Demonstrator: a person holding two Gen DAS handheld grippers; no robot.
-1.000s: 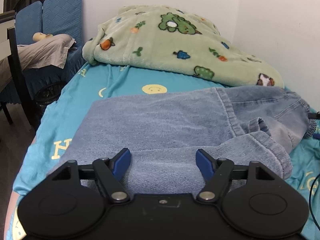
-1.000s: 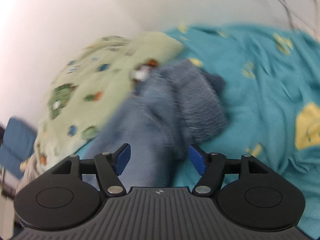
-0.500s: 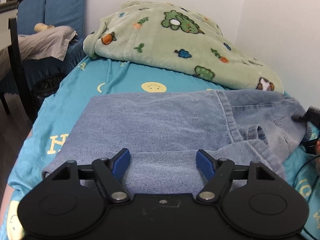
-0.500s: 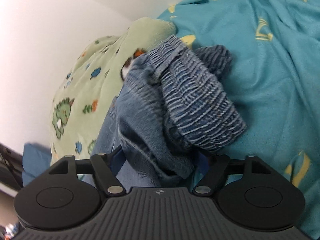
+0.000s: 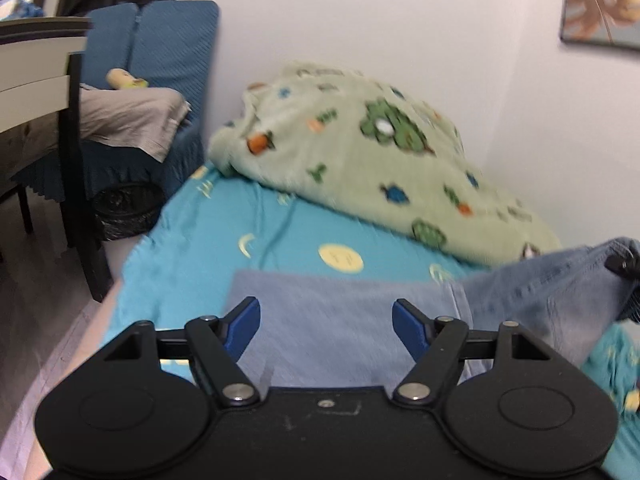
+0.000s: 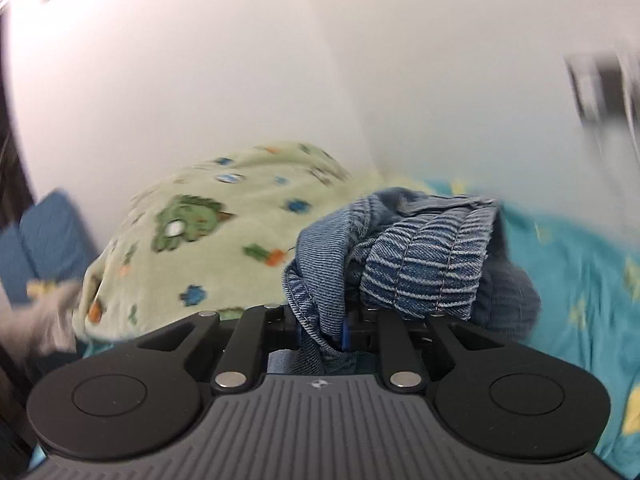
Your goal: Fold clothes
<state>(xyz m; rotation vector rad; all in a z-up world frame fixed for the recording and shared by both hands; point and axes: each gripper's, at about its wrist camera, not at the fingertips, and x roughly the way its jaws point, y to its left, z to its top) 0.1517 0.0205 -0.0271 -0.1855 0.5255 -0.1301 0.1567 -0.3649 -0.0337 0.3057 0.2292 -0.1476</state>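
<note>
Jaws of right gripper (image 6: 322,330) just closed onto jeans (image 6: 400,264) waistband, lifting it at 3 o'clock for folding; left gripper (image 5: 326,322) apart, empty.

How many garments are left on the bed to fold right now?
1: the jeans, spread on the teal sheet, waistband end bunched in the right gripper. The green blanket could hide others.

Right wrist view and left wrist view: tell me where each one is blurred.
Right wrist view: the white wall and green cartoon-print fleece blanket smear with motion, while the blue denim jeans stay sharp. Left wrist view: the blanket and turquoise patterned bedsheet are softly blurred; the black gripper body stays crisp.
</note>
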